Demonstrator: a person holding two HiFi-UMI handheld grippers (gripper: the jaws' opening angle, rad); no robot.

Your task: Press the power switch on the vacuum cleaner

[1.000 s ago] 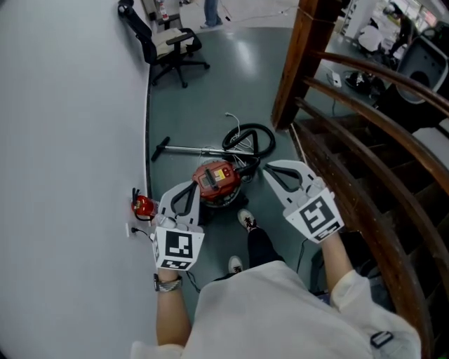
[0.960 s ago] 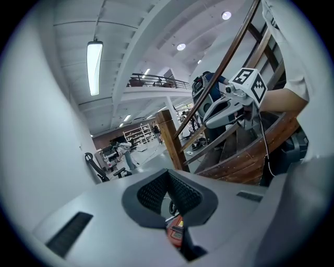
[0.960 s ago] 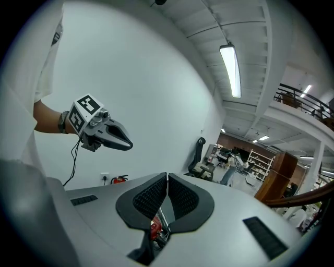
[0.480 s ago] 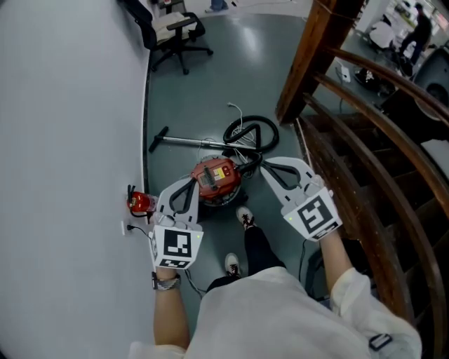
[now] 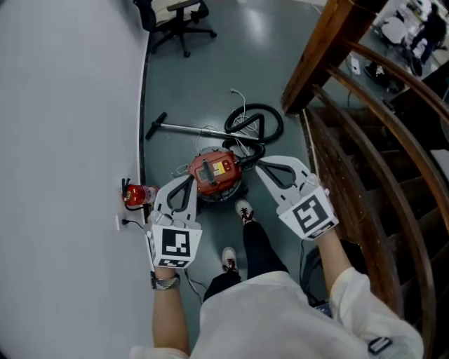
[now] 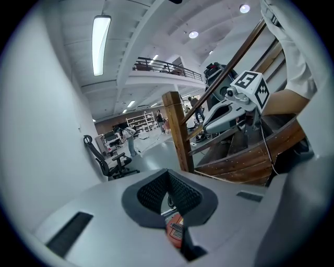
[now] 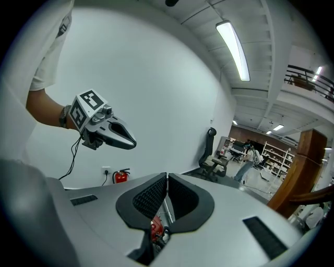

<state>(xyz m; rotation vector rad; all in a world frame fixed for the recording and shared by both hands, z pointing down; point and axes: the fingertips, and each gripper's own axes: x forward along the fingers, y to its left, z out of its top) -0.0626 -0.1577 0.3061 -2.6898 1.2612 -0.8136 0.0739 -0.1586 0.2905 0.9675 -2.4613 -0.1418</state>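
Observation:
A red canister vacuum cleaner (image 5: 214, 174) stands on the grey floor, its black hose (image 5: 254, 125) coiled behind it and its wand (image 5: 184, 129) lying toward the wall. My left gripper (image 5: 186, 184) hovers at its left side, jaws shut and empty. My right gripper (image 5: 261, 170) hovers at its right side, also shut and empty. Neither touches the vacuum. In the left gripper view the pads (image 6: 180, 194) meet and a sliver of red vacuum (image 6: 176, 233) shows below them. The right gripper view likewise shows its pads (image 7: 152, 197) closed above a patch of red (image 7: 155, 228).
A white wall runs along the left, with a red fire extinguisher (image 5: 135, 195) and a socket (image 5: 119, 223) at its foot. A wooden post (image 5: 316, 56) and stair railing (image 5: 365, 140) rise on the right. An office chair (image 5: 175, 17) stands further back. My shoes (image 5: 243, 212) are just behind the vacuum.
Both grippers have come down and forward toward the vacuum, which now sits closer between them. Their jaws have stayed shut.

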